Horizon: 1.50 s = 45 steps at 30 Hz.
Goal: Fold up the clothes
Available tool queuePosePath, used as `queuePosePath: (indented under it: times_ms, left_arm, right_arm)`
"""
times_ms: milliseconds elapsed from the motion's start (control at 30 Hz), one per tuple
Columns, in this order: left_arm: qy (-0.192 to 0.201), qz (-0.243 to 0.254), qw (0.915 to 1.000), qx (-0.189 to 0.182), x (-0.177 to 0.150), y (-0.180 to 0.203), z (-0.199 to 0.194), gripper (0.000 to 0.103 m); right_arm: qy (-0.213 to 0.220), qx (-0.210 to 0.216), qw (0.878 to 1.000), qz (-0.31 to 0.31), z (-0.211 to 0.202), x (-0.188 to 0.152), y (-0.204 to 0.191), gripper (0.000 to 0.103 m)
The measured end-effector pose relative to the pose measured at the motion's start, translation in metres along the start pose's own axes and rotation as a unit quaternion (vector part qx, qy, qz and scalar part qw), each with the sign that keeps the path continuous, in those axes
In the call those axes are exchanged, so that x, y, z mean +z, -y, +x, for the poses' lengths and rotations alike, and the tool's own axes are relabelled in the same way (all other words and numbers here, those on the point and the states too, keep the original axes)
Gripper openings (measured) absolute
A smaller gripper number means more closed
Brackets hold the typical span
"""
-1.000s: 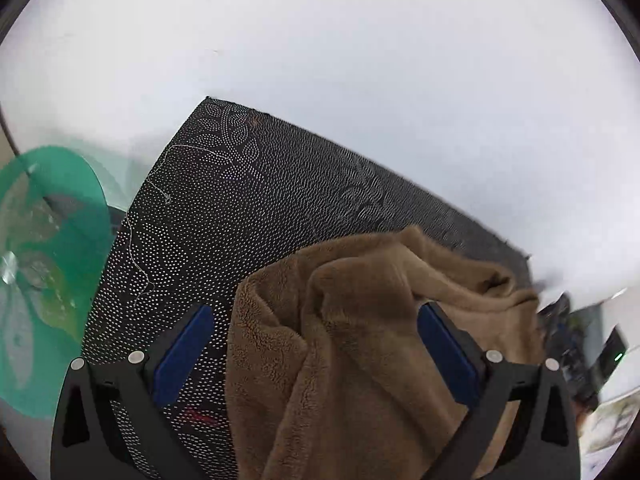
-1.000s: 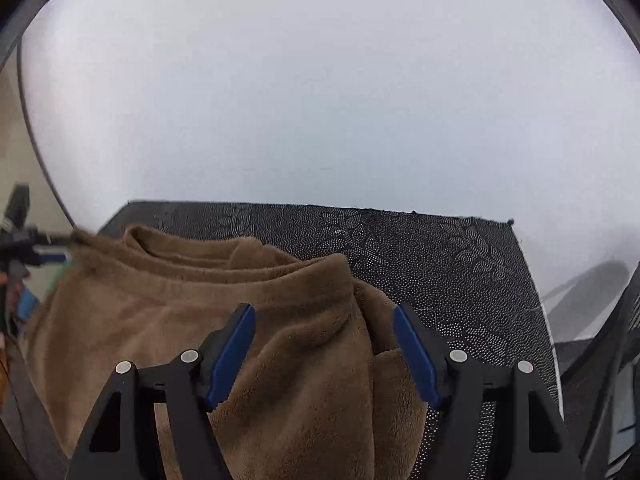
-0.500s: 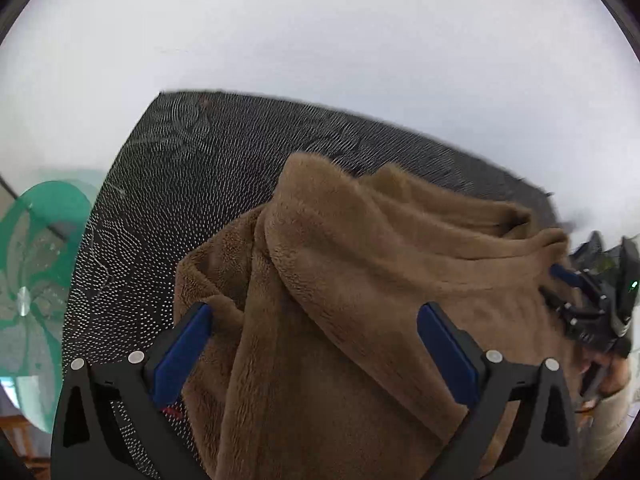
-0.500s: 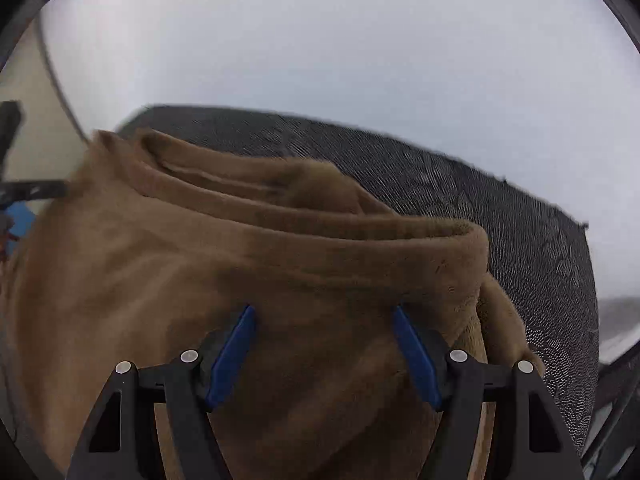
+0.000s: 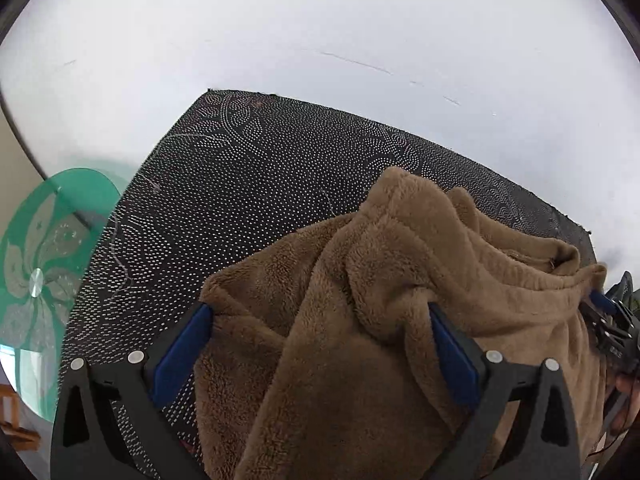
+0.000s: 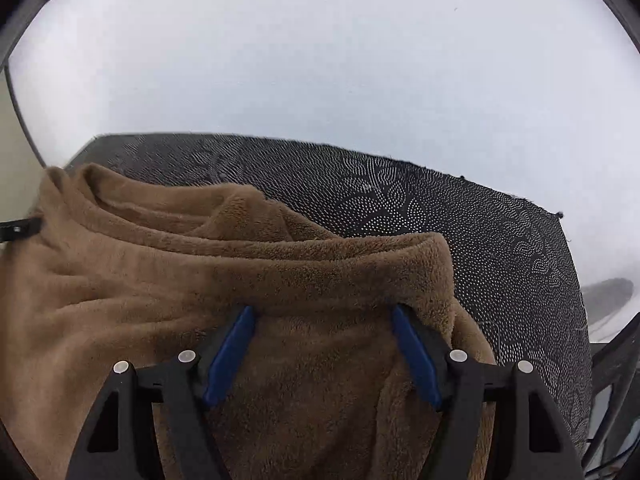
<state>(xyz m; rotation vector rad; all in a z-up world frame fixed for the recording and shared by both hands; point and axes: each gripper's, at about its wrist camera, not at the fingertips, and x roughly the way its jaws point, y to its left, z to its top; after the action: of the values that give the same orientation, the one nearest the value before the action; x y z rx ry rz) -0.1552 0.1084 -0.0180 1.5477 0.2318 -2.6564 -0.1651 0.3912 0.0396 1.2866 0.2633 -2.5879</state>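
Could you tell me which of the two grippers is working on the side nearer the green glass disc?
The left gripper: its view shows the green disc just past the black mat; the right gripper sees none.

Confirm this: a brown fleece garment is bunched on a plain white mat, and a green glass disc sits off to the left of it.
Not quite. The mat is black with a pattern of white dots, not plain white; the left wrist view shows it clearly. The rest holds: the brown fleece garment is bunched on it, and the green glass disc sits off to the left.
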Motion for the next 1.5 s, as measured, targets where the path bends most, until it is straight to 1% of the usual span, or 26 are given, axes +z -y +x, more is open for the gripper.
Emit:
queuePosePath:
  times_ms: [67, 133, 200, 300, 367, 433, 533, 600, 667, 733, 767, 833, 900, 967, 1067, 1100, 1233, 1300, 1333, 1433, 1500]
  left_arm:
    - [0.004, 0.001, 0.9999, 0.009, 0.001, 0.000, -0.003, 0.102]
    - [0.012, 0.032, 0.9986, 0.039, 0.006, 0.010, -0.009, 0.102]
    - [0.020, 0.068, 0.9953, 0.066, 0.009, 0.019, -0.014, 0.102]
    - [0.001, 0.126, 0.9885, 0.084, 0.009, 0.027, -0.003, 0.102]
    - [-0.008, 0.144, 0.9856, 0.088, 0.009, 0.033, 0.006, 0.102]
    - [-0.010, 0.134, 0.9873, 0.085, 0.017, 0.034, 0.021, 0.102]
    - [-0.003, 0.093, 0.9925, 0.079, 0.032, 0.029, 0.036, 0.103]
    - [-0.002, 0.068, 0.9950, 0.073, 0.037, 0.025, 0.041, 0.103]
    - [0.006, 0.062, 0.9954, 0.073, 0.035, 0.024, 0.040, 0.103]
    - [0.022, 0.060, 0.9953, 0.072, 0.030, 0.021, 0.033, 0.103]
    - [0.025, 0.054, 0.9960, 0.066, 0.028, 0.018, 0.031, 0.103]
    - [0.017, 0.020, 0.9991, 0.032, 0.024, 0.001, 0.027, 0.103]
    - [0.006, -0.019, 0.9998, -0.004, 0.020, -0.017, 0.021, 0.103]
    - [0.012, -0.034, 0.9992, -0.017, 0.017, -0.027, 0.009, 0.103]
    - [0.037, -0.020, 0.9988, -0.027, 0.013, -0.025, -0.021, 0.103]
    - [0.043, -0.004, 0.9988, -0.024, 0.010, -0.022, -0.028, 0.103]
    - [0.063, 0.065, 0.9959, -0.009, -0.002, -0.007, -0.057, 0.103]
    - [0.047, 0.096, 0.9943, -0.001, -0.016, 0.009, -0.058, 0.103]
    - [0.036, 0.106, 0.9936, 0.005, -0.020, 0.015, -0.051, 0.103]
    - [0.033, 0.113, 0.9929, 0.017, -0.035, 0.017, -0.046, 0.103]
    - [0.038, 0.090, 0.9952, 0.005, -0.037, 0.009, -0.047, 0.103]
  right_arm:
    - [0.016, 0.001, 1.000, 0.005, -0.013, -0.003, 0.000, 0.074]
    - [0.026, 0.000, 1.000, 0.010, -0.022, -0.005, 0.000, 0.075]
    - [0.020, -0.001, 1.000, 0.004, -0.020, -0.008, 0.000, 0.076]
    - [0.008, -0.006, 1.000, -0.006, -0.010, -0.011, -0.001, 0.076]
    - [0.002, -0.011, 1.000, -0.010, -0.002, -0.012, -0.003, 0.076]
    - [0.002, -0.013, 1.000, -0.011, 0.003, -0.011, -0.004, 0.076]
    - [0.007, -0.031, 0.999, -0.010, 0.004, -0.011, -0.004, 0.076]
    - [0.008, -0.044, 0.999, 0.001, 0.006, -0.010, 0.000, 0.076]
    - [0.006, -0.047, 0.999, 0.012, 0.010, -0.008, 0.006, 0.076]
    - [0.003, -0.048, 0.999, 0.016, 0.012, -0.006, 0.008, 0.076]
    - [0.003, -0.050, 0.999, 0.014, 0.012, -0.006, 0.007, 0.076]
    - [0.002, -0.050, 0.999, 0.011, 0.011, -0.007, 0.007, 0.076]
    - [0.000, -0.045, 0.999, 0.011, 0.011, -0.007, 0.008, 0.077]
    - [-0.002, -0.038, 0.999, 0.010, 0.010, -0.006, 0.009, 0.078]
    - [-0.011, -0.034, 0.999, -0.002, 0.003, -0.003, 0.005, 0.078]
    - [-0.013, -0.038, 0.999, -0.007, -0.004, 0.000, 0.002, 0.078]
    - [0.016, -0.006, 0.999, -0.047, -0.038, 0.022, -0.032, 0.079]
    - [0.011, 0.016, 0.998, -0.066, -0.039, 0.030, -0.059, 0.081]
    - [0.007, 0.027, 0.997, -0.075, -0.037, 0.034, -0.073, 0.081]
    - [-0.004, 0.061, 0.993, -0.103, -0.034, 0.046, -0.115, 0.081]
    - [-0.014, 0.057, 0.990, -0.127, -0.021, 0.049, -0.141, 0.081]
